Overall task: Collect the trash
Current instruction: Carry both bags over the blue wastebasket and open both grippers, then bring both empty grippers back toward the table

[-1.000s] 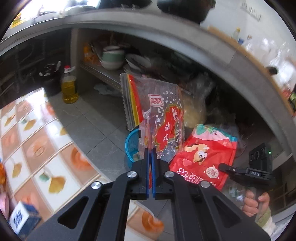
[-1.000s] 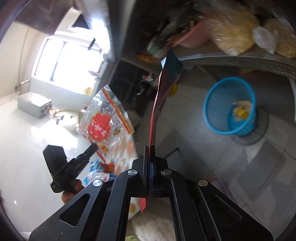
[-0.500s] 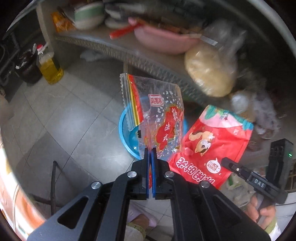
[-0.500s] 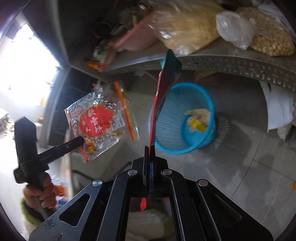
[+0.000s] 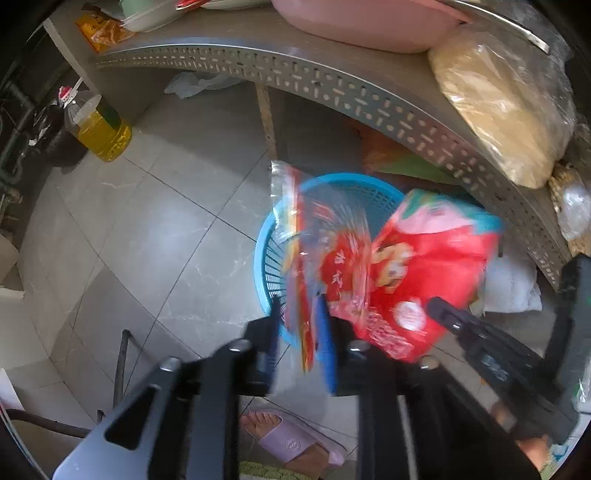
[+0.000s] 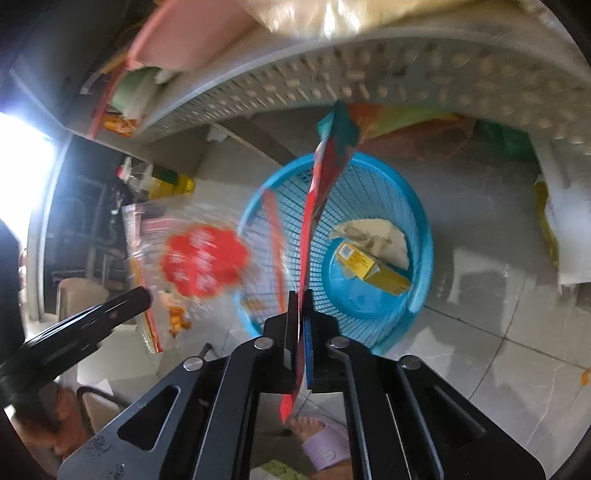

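Observation:
A blue plastic basket stands on the grey tile floor under a metal shelf. My left gripper hangs over its near rim, jaws opening. A clear wrapper with red print is blurred and loose between them. My right gripper points down into the basket, jaws opening a little. A red snack bag still stands edge-on between its pads. A yellow box and pale paper lie in the basket.
The perforated metal shelf overhangs the basket and carries a pink basin and a bag of grain. An oil bottle stands at the left. A person's foot in a lilac slipper is near my grippers.
Both grippers have dropped and tipped down over the blue basket. Their jaws, shut on the wrappers before, have parted, the left more widely. The clear wrapper is now blurred and slipping.

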`<state>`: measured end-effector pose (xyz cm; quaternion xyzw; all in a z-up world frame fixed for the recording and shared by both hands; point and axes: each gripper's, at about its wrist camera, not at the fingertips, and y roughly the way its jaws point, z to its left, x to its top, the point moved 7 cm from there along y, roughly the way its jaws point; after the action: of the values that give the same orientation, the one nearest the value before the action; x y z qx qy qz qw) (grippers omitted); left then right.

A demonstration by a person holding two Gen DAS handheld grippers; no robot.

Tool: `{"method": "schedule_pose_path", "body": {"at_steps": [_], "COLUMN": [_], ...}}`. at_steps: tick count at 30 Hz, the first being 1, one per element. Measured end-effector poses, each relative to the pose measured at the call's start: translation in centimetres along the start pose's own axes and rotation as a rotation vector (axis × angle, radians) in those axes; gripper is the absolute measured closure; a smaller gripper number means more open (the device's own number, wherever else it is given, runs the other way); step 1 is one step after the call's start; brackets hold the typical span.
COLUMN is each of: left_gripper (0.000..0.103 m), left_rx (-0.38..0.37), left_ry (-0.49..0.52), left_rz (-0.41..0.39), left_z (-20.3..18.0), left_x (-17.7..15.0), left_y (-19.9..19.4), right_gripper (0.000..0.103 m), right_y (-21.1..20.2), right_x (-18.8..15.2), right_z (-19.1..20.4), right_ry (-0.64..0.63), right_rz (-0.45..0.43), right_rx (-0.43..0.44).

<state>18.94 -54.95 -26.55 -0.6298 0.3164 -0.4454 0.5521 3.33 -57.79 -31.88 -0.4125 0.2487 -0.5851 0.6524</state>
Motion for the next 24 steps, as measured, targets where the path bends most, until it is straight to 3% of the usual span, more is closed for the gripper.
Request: {"method": "schedule_pose_path", "body": {"at_steps": [1, 3, 7, 16, 24], "left_gripper": [0.067, 0.061, 0.056, 0.038, 0.023], "left_rx": [-0.002, -0.001, 0.030, -0.011, -0.060], "left_ry": [-0.010, -0.011, 0.016, 0.023, -0.008], "left_rz": [0.002, -0.003, -0.016, -0.096, -0.256], "left_z": [0.1, 0.4, 0.6, 0.6, 1.3], "left_x": [-0.1, -0.1, -0.6, -2.4, -7.6], "left_y": [-0.1, -0.3, -1.5, -7.9, -17.0], "right_gripper": [0.080, 0.072, 0.070, 0.069, 0.064], "right_y": [0.4, 0.6, -0.3, -3.8, -8.4], "right_x": [0.0, -0.2, -0.9, -1.8, -4.6], "right_z": [-0.2, -0.8, -1.6, -1.8, 1.8], "right_ry": [0.007, 0.012, -0.006, -0.029, -0.169], "right_rz": [0.005, 0.003, -0.008, -0.056, -0.088], "right_rx": [-0.012, -0.043, -0.072, -0.084, -0.059]}}
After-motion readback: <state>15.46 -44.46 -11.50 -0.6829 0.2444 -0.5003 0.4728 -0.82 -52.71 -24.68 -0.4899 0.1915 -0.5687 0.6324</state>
